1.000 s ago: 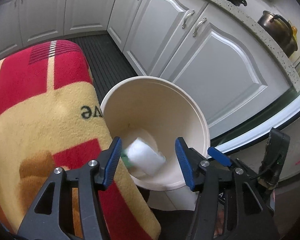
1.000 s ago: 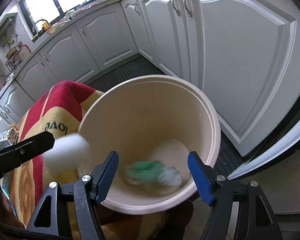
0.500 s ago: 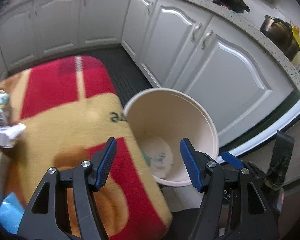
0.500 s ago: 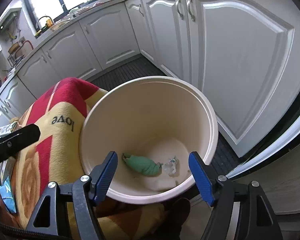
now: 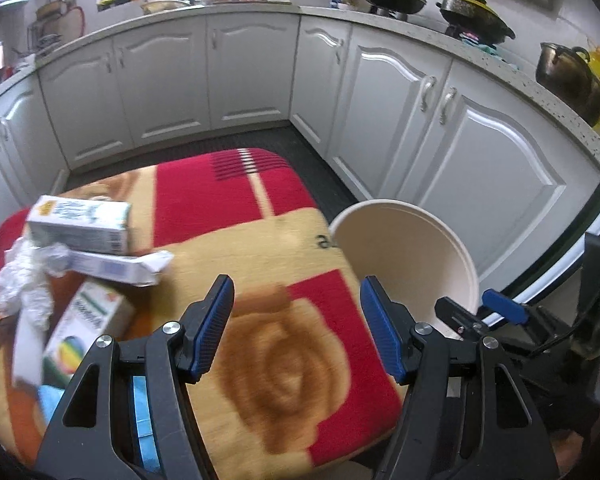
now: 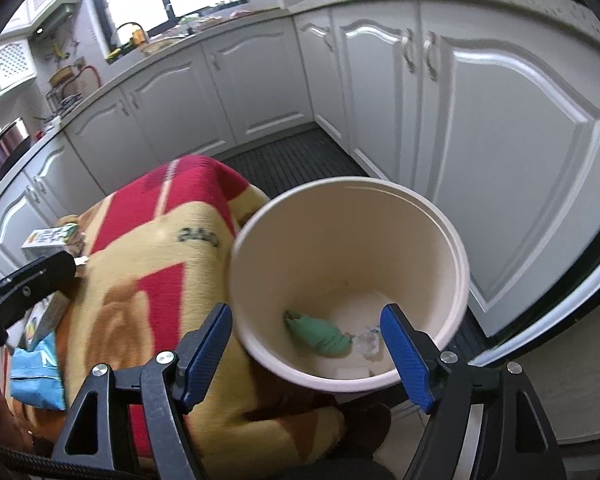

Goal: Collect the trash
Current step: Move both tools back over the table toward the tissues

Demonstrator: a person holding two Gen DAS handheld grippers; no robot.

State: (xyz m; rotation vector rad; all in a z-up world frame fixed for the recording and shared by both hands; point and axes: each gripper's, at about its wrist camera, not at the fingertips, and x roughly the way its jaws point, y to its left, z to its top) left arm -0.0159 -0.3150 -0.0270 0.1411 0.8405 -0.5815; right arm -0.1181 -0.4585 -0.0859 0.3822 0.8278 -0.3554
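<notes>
At four o'clock of the fuzzy red-and-tan blanket (image 5: 268, 312), a round cream plastic bin (image 6: 348, 280) holds a crumpled green wad (image 6: 320, 334) and clear wrappers. Both the left claw (image 5: 296, 326) and right claw (image 6: 306, 354) have just been opening, empty. Cardboard boxes (image 5: 80, 224) lie at nine o'clock.

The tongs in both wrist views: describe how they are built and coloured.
Left tongs and right tongs match: black plastic frames with triangular cut-outs and silver screw heads, each finger ending in a ribbed blue pad. In the left view, a black cable trails from the right tongs.
</notes>
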